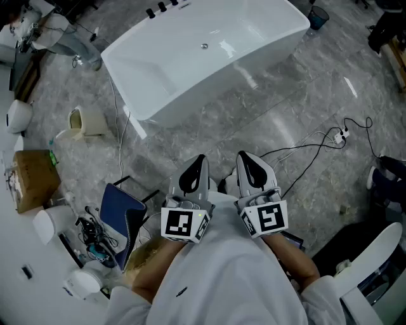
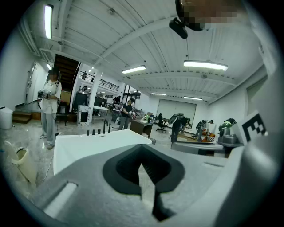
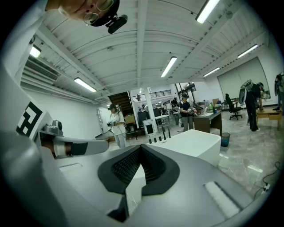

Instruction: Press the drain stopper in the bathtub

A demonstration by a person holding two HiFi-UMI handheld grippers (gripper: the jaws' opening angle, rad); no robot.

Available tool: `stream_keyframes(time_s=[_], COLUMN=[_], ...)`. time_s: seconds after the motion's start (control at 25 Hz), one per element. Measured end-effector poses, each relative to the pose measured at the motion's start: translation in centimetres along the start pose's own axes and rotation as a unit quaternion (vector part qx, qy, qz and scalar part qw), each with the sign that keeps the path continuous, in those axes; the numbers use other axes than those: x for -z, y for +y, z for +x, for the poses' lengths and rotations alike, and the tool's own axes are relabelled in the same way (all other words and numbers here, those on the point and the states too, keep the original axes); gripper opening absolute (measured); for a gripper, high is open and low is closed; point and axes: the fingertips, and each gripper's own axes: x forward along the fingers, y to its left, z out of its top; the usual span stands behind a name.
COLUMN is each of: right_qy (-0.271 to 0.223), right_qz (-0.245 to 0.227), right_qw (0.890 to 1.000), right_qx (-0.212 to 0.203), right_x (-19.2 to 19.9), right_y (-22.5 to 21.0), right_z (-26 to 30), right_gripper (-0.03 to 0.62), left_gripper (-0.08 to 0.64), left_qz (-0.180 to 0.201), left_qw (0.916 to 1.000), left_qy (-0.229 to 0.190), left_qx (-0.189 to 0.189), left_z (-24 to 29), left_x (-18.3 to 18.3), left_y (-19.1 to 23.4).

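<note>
A white freestanding bathtub (image 1: 254,38) stands on the grey floor far ahead of me. Its small round metal drain stopper (image 1: 204,46) sits in the middle of the tub's bottom. Black tap fittings (image 1: 166,6) line the far rim. My left gripper (image 1: 200,159) and right gripper (image 1: 243,155) are held side by side close to my body, well short of the tub. Both are shut with nothing between the jaws. The left gripper (image 2: 142,147) points toward the bathtub (image 2: 88,148). Over the right gripper (image 3: 141,147) the bathtub (image 3: 195,141) also shows.
Black cables (image 1: 311,149) and a power strip (image 1: 340,134) lie on the floor at right. A blue case (image 1: 124,219), a cardboard box (image 1: 32,181) and a beige container (image 1: 87,122) sit at left. A blue bin (image 1: 319,16) stands past the tub. People (image 2: 49,104) stand in the background.
</note>
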Motion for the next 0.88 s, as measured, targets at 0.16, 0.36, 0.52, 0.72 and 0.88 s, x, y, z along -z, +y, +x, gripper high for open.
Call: stream_keyframes(time_s=[0.16,0.36,0.52,0.72,0.88], right_qy=[-0.002,0.003,0.021,0.023,0.026], right_qz=[-0.006,-0.002,0.018,0.020,0.037], right_qw=[1.000,1.000,0.999,0.999,0.999], right_qx=[-0.007,-0.013,-0.018,-0.024,-0.014], right_x=[-0.3,-0.3,0.8,1.9,2.5], right_y=[0.5,-0.5,-1.6,-3.6,-5.2], right_z=[-0.2,-1.0,-0.9,-2.1,-2.4], right_gripper=[0.000,0.000,0.000,0.000,0.000], left_gripper=[0.000,-0.002,0.000,0.000,0.000], left_qz=[0.005,0.034,0.044,0.050,0.051], left_qw=[0.9999,0.9994,0.9990,0.9985,0.9976], left_qy=[-0.007,-0.005,0.000,0.018,0.039], left_qx=[0.010,0.006,-0.008,-0.017,-0.023], left_z=[0.2,0.3,0.8,2.3,3.1], left_x=[-0.4,-1.3,-0.7,1.0,1.7], left_y=[-0.8,-2.4,-3.2,-4.6,-4.8])
